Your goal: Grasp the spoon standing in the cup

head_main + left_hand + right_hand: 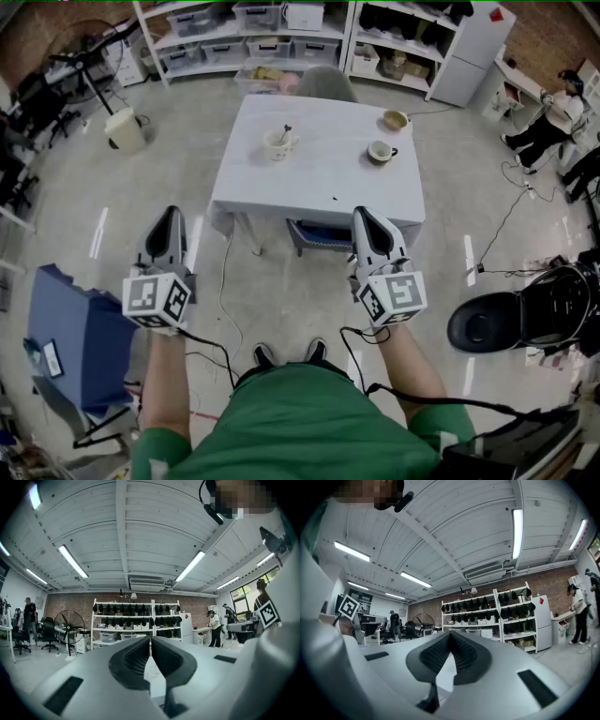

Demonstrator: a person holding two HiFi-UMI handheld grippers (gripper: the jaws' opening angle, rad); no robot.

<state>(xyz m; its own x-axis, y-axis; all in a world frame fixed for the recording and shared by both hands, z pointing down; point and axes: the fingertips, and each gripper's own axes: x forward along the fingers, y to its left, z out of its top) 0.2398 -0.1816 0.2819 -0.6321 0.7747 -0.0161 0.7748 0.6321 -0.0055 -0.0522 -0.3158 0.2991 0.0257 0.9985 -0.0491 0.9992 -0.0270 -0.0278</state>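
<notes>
Spoon [286, 132] stands handle-up in the cup [277, 146] (leaning slightly right); left gripper [169, 212] and right gripper [364, 212] pinched closed, empty.

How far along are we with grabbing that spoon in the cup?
Nothing done yet. The spoon stands untouched in the cup on the table. Both the left gripper and right gripper are shut, empty, short of the table. Remaining: approach, open, grasp.

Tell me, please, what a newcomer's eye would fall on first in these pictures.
The white table in the middle of the room draws the eye first, with the spoon standing in a cup at its far left. Nearer, the left gripper and right gripper are held short of the table, jaws together and empty.
</notes>
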